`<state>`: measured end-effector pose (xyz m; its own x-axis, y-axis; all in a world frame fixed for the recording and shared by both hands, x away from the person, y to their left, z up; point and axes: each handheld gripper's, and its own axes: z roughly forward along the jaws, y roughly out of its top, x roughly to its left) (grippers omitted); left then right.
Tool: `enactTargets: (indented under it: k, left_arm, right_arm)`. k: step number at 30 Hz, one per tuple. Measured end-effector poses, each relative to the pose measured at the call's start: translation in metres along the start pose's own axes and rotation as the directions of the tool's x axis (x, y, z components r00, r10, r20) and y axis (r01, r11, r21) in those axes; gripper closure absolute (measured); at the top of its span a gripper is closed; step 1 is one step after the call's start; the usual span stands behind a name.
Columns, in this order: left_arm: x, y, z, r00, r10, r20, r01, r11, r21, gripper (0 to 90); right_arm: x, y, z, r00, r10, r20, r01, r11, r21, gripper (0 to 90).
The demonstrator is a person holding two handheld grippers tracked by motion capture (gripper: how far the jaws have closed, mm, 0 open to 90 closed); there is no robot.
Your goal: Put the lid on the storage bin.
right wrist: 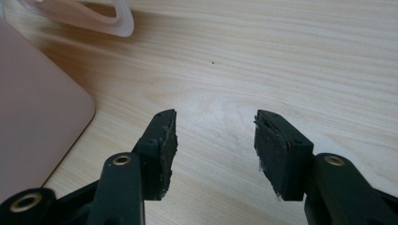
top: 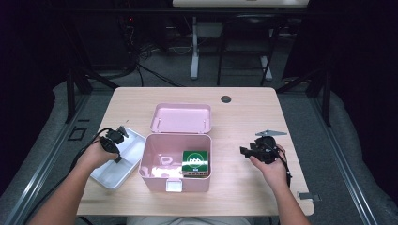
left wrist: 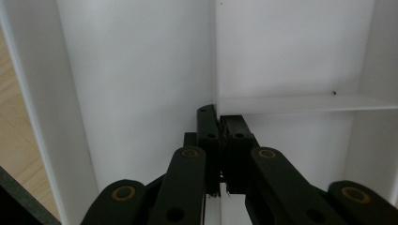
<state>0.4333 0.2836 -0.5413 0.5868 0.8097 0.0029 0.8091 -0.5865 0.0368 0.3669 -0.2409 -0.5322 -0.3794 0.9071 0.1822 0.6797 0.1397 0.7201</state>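
Pink box (top: 176, 161) with green carton (top: 195, 162) inside; white tray (top: 118, 158) beside.

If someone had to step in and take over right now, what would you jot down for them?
Left gripper: shut on the divider of the white tray, which sits on the table left of the pink box.
Right gripper: open, holding nothing, hovering over bare table right of the box.
Box: open, its lid lying behind it; a green-labelled pack stands inside at the right.
Done: tray is gripped, not yet lifted.
Left: probably lift the tray and set it into the box, then put the lid on. That is my guess from the layout.
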Motion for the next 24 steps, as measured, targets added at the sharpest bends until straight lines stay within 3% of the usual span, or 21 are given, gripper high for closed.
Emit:
enactTargets:
  k: [11,24]
  left_arm:
    - [-0.001,0.0,-0.001,0.9999,0.015,-0.004,-0.014,0.9997,0.017,89.0]
    - [0.0,-0.003,-0.015,0.9998,0.017,-0.007,-0.017,0.9998,0.01,89.1]
  right_arm:
    - [-0.002,-0.001,0.001,0.9999,0.011,-0.004,-0.011,0.9999,0.0,48.9]
    - [-0.003,-0.002,0.003,0.9997,0.023,-0.006,-0.023,0.9997,0.006,48.9]
